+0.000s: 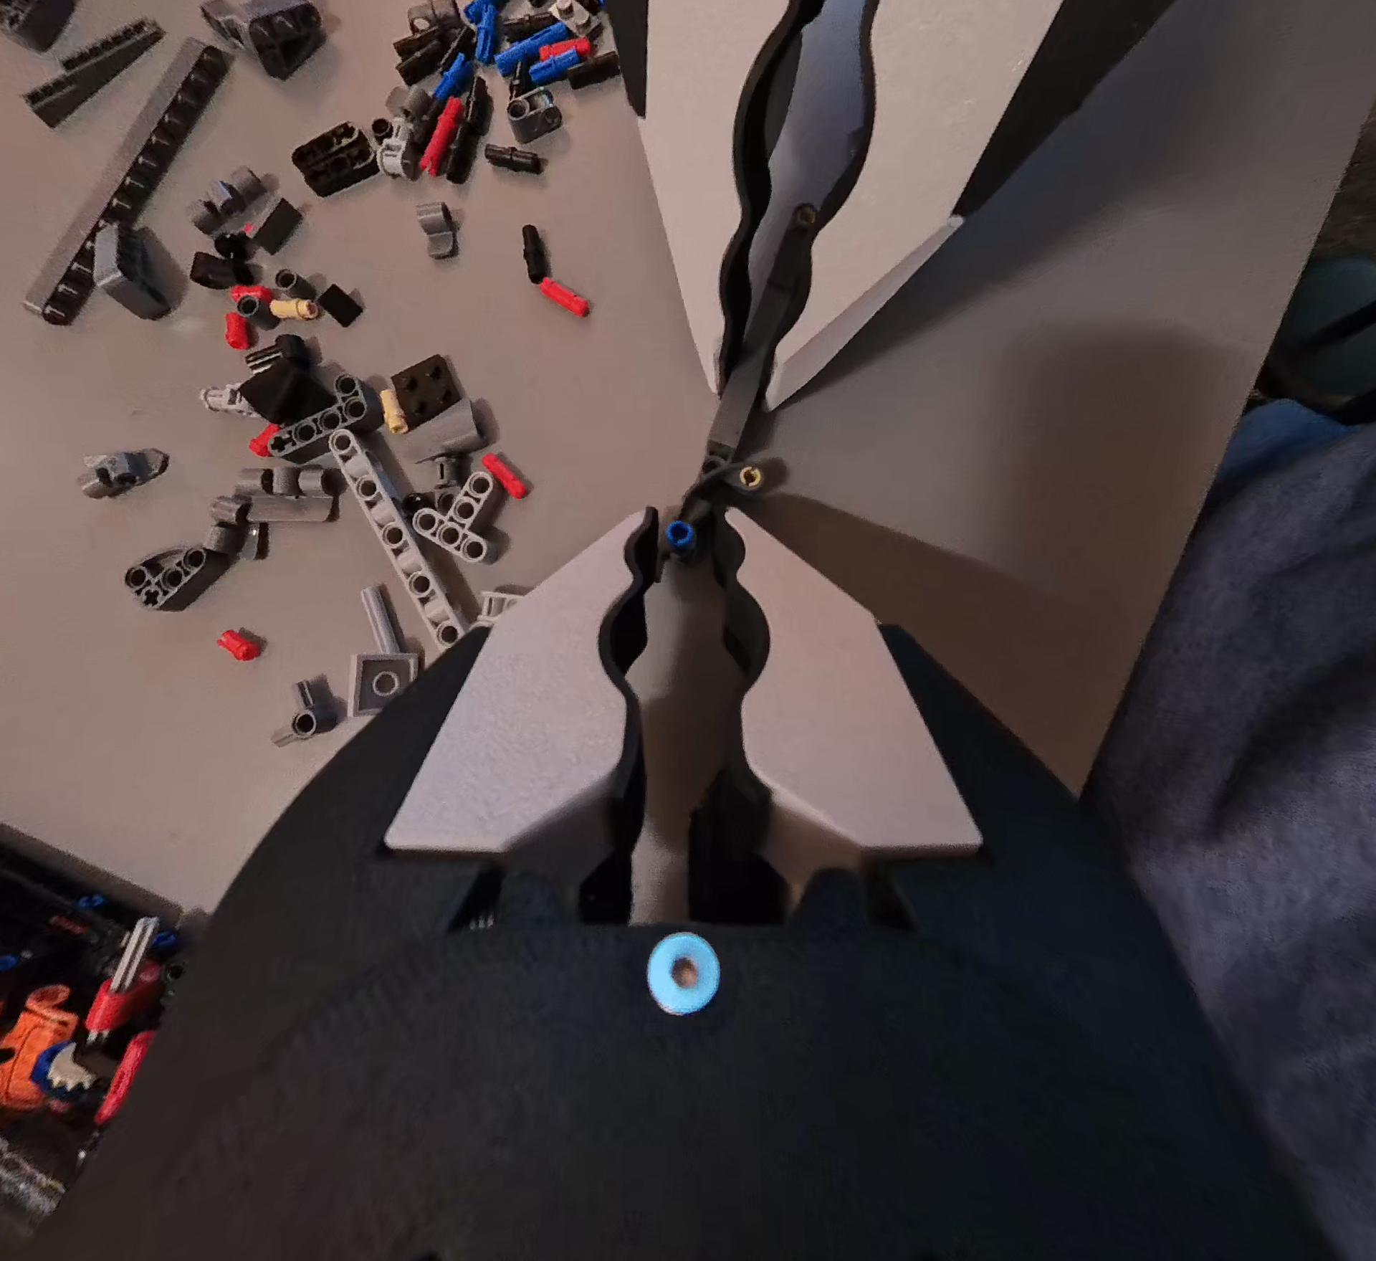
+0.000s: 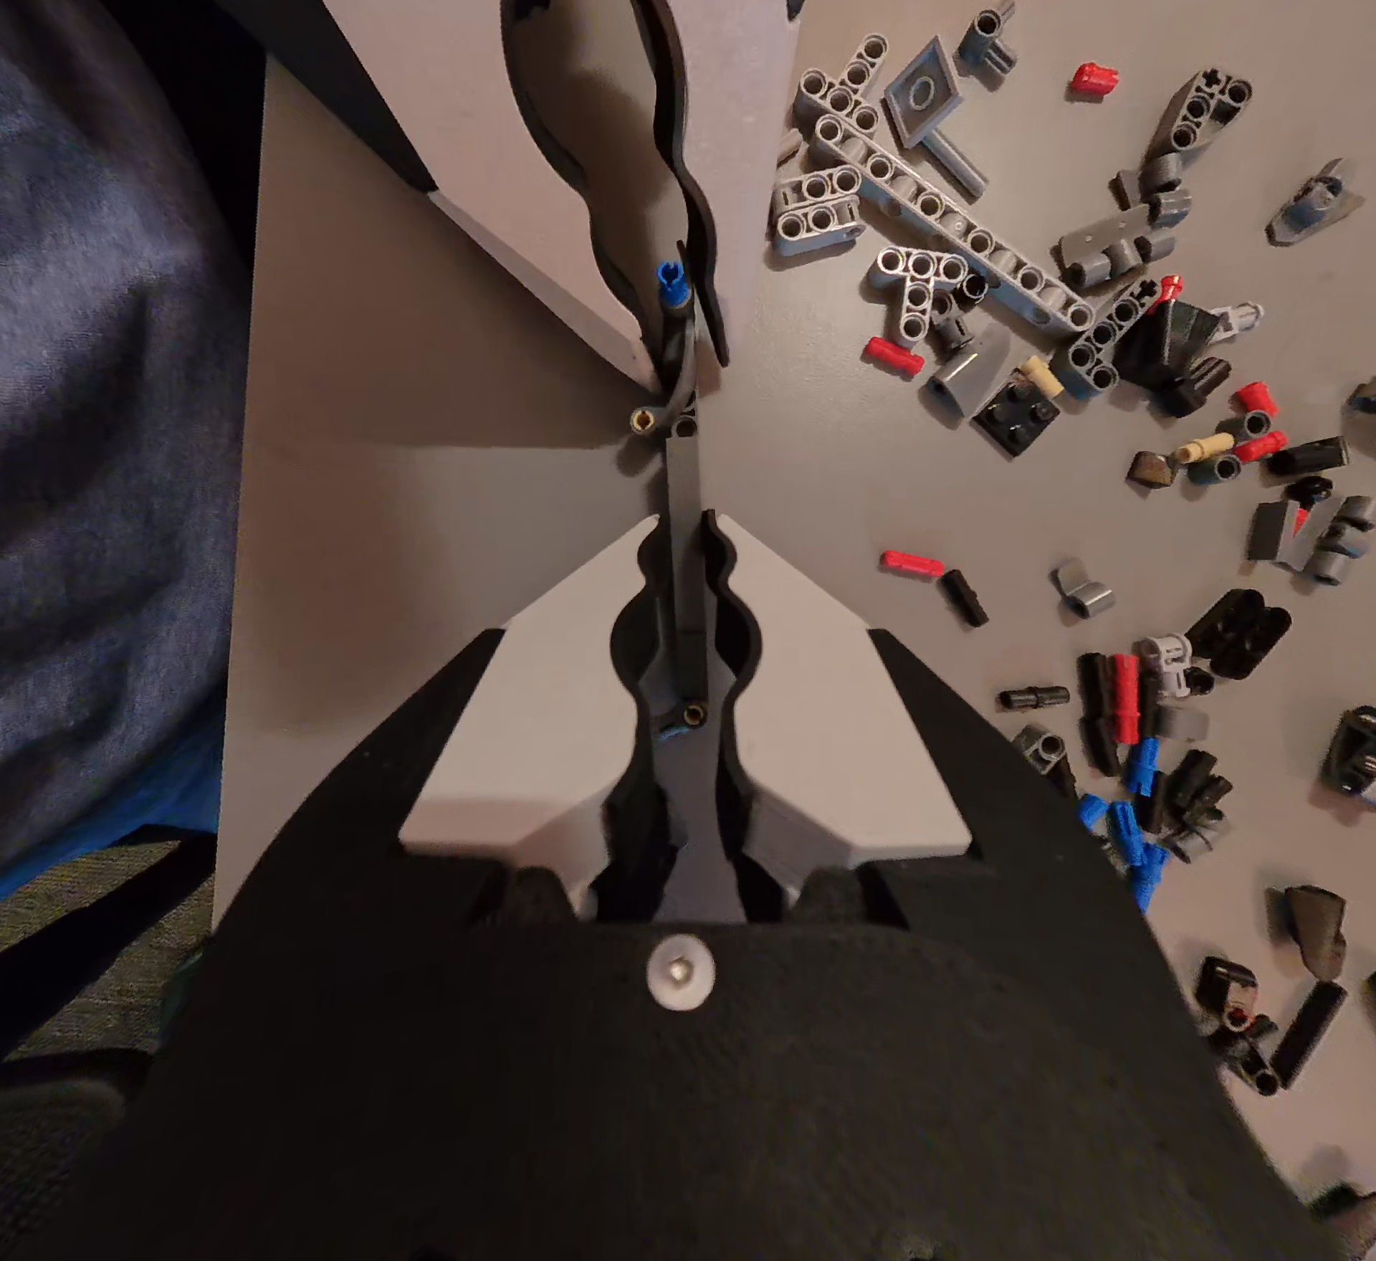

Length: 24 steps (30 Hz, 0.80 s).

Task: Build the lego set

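My left gripper (image 1: 689, 526) is shut on a small black connector carrying a blue pin (image 1: 679, 534). My right gripper (image 2: 681, 519) is shut on a long dark grey beam (image 2: 683, 559). The two grippers face each other tip to tip above the grey table (image 2: 819, 480). The beam's free end meets the black connector at a tan pin (image 1: 750, 477). In the left wrist view the right gripper (image 1: 744, 398) comes in from the top with the beam (image 1: 748, 376). In the right wrist view the left gripper (image 2: 681, 369) comes in from the top with the blue pin (image 2: 672, 275) and the tan pin (image 2: 642, 417).
Several loose grey, black, red and blue pieces lie scattered on the table (image 1: 521, 346), among them a long light grey beam (image 1: 395, 532) and a heap of pins (image 1: 514, 48). An instruction booklet (image 1: 45, 1039) lies at one corner. A person's blue clothing (image 1: 1266, 704) lies past the table edge. My two grippers' fingertips are within a few centimetres of each other.
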Each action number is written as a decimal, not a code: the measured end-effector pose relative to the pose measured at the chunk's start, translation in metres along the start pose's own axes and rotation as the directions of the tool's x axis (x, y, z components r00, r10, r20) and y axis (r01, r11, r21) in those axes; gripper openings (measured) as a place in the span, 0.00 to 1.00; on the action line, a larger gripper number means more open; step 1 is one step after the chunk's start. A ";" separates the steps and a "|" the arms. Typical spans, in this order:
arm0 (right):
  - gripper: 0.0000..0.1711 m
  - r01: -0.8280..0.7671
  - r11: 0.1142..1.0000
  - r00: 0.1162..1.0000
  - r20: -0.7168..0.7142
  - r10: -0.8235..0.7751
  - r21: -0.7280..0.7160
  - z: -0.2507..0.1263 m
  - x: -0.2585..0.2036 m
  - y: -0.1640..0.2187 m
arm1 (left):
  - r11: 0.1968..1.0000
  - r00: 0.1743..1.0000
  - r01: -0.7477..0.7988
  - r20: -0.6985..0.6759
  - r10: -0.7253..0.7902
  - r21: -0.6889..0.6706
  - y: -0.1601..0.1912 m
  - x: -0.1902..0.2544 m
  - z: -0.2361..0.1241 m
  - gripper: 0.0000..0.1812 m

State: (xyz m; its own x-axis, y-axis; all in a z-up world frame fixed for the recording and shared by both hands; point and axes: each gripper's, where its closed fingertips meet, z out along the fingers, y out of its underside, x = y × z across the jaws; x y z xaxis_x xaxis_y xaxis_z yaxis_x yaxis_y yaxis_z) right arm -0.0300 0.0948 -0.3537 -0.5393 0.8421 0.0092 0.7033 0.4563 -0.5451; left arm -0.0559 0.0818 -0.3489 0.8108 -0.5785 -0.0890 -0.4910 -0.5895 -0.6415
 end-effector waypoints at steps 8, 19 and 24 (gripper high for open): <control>0.03 -0.045 0.999 0.998 0.032 0.044 0.014 0.001 0.000 0.000 | 0.999 0.999 0.042 -0.018 -0.041 0.030 -0.004 0.000 -0.001 0.06; 0.14 -0.069 0.987 0.998 0.017 0.067 0.145 -0.021 0.010 -0.022 | 0.993 0.999 0.033 -0.002 -0.033 0.117 -0.022 -0.009 -0.020 0.03; 0.19 -0.024 0.958 0.995 -0.086 0.050 0.285 -0.071 0.034 -0.047 | 0.982 0.999 0.035 0.019 -0.039 0.187 -0.043 -0.035 -0.054 0.03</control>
State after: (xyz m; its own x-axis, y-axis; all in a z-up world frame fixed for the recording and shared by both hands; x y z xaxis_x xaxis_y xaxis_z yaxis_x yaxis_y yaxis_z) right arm -0.0486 0.1229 -0.2682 -0.4615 0.8855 0.0537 0.5549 0.3354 -0.7613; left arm -0.0803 0.0964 -0.2768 0.8351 -0.5445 -0.0784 -0.3944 -0.4932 -0.7753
